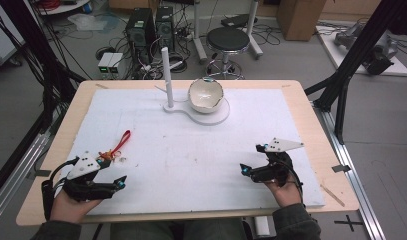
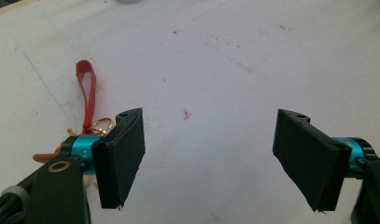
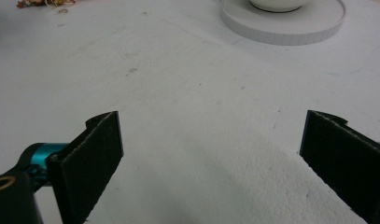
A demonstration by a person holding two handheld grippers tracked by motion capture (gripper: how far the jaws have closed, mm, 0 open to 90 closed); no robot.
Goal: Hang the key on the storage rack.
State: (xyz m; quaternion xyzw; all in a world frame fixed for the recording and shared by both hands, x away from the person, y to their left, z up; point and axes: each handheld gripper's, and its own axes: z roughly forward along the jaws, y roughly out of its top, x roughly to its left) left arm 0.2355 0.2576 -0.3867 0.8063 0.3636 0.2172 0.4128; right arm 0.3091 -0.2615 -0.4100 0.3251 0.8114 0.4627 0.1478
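1. Two handheld grippers sit at the near edge of the table [image 1: 51, 150], one in each of the person's hands, both low over the white foam mat [image 1: 191, 150] that covers most of the wooden top.
2. Left gripper [image 1: 113, 172] is at the near left corner of the mat. In the left gripper view its jaws are spread wide with just bare mat between them, so it's holding nothing.
3. Right gripper [image 1: 252, 159] is at the near right, well apart from the left one. Same deal in the right gripper view: jaws wide apart, only speckled foam in the gap.
4. There's a little keyring thing [image 1: 116, 149] with a red strap loop, a gold ring and some orange bits lying flat on the mat just beyond the left gripper. In the left gripper view it sits just past the left-hand jaw, strap stretching away, outside the gap. Whether it touches the jaw, can't tell.
5. Far side of the mat, roughly centre: a white bowl [image 1: 206, 95] sitting tilted on a round white base [image 1: 211, 117], with a thin white post [image 1: 166, 75] standing upright just to its left on the same base piece.
6. Beyond the table on the floor there's a black stool [image 1: 227, 39], a couple of PC towers [image 1: 151, 27] and a mess of cables.
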